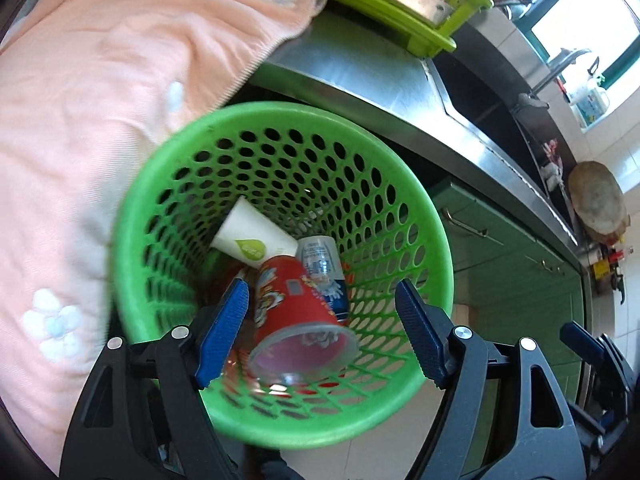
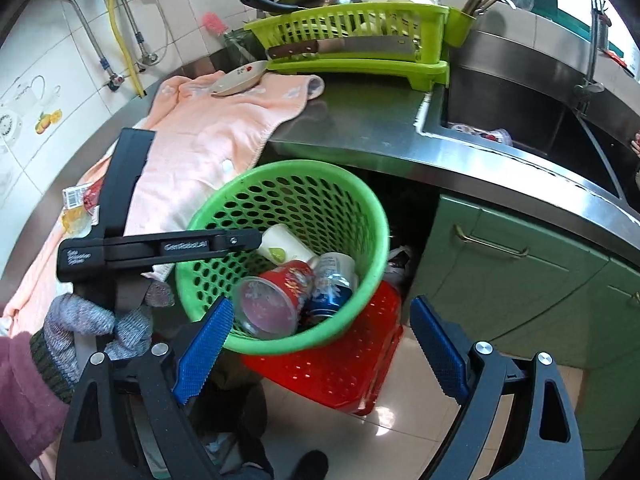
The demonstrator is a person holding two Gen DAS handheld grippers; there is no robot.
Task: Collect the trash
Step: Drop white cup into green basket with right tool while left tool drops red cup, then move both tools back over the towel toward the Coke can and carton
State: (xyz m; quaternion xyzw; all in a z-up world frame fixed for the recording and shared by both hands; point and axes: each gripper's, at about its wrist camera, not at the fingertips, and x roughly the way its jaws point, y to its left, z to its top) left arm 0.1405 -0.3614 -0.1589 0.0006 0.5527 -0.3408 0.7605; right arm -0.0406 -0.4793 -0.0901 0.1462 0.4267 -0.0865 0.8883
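A green perforated basket (image 1: pixel 400 184) stands on the floor below the steel counter. In it lie a white paper cup (image 1: pixel 252 236), a red plastic cup (image 1: pixel 296 312) on its side and a blue and white can (image 1: pixel 324 264). My left gripper (image 1: pixel 321 285) hangs open over the basket; the red cup shows between its blue pads (image 1: pixel 224 332) with a gap on both sides. In the right wrist view the same basket (image 2: pixel 360 208) holds the red cup (image 2: pixel 288 284). My right gripper (image 2: pixel 322 348) is open near its front rim, with nothing between its fingers.
A red basket (image 2: pixel 344 368) sits under the green one. A peach towel (image 2: pixel 208 132) with a plate (image 2: pixel 240 76) hangs over the counter. A lime dish rack (image 2: pixel 360 40), a sink (image 2: pixel 520 120) holding wrappers, green cupboard doors (image 2: pixel 520 280) and packets (image 2: pixel 76 204) at the left are also here.
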